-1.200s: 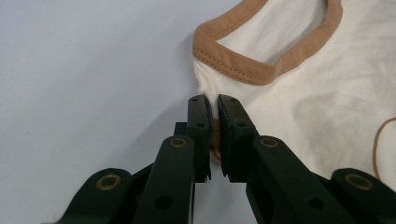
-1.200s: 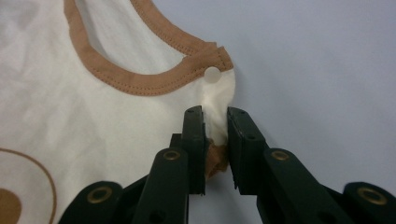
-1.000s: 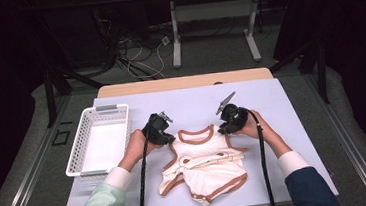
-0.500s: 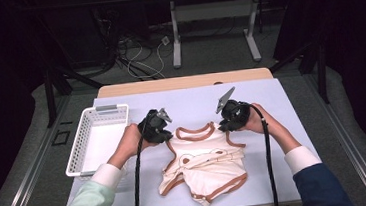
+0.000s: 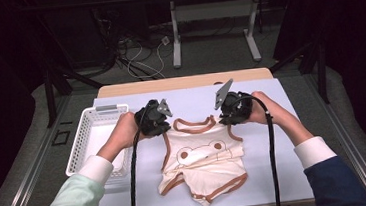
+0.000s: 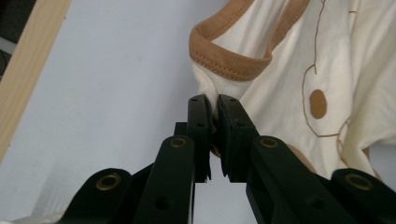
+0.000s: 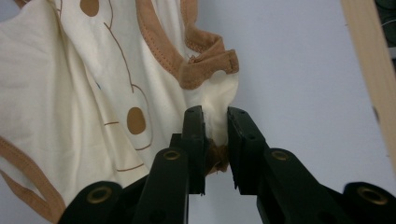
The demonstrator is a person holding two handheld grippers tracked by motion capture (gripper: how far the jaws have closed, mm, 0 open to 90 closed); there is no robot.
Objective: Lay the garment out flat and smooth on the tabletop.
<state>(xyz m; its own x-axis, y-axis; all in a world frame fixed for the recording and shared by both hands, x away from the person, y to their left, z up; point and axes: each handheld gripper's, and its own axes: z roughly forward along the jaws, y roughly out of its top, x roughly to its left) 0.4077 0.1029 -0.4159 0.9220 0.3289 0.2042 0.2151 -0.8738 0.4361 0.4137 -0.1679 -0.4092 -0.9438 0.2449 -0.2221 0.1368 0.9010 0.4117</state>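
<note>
Now, as it stands at the table:

Garment: a small cream top (image 5: 203, 156) with brown trim and a bear face, lying on the pale table (image 5: 284, 139), its neckline up between the two tools and its hem trailing back toward the person.
Long axis: from neckline to hem, straight away from both sets of jaws toward the person's side.
Left gripper (image 6: 212, 105): jaws pinched together on the shoulder strap at its own side of the neckline; cloth bunches up right at the tips.
Right gripper (image 7: 215, 116): jaws clamped on the opposite strap, a wad of cream fabric squeezed between them.
Nearer hand: neither, each sits at its own shoulder.
Look of it: rumpled, lower part folded over itself, soft and limp.
Basket: a white basket (image 5: 82, 147) stands just outside the left gripper.
</note>
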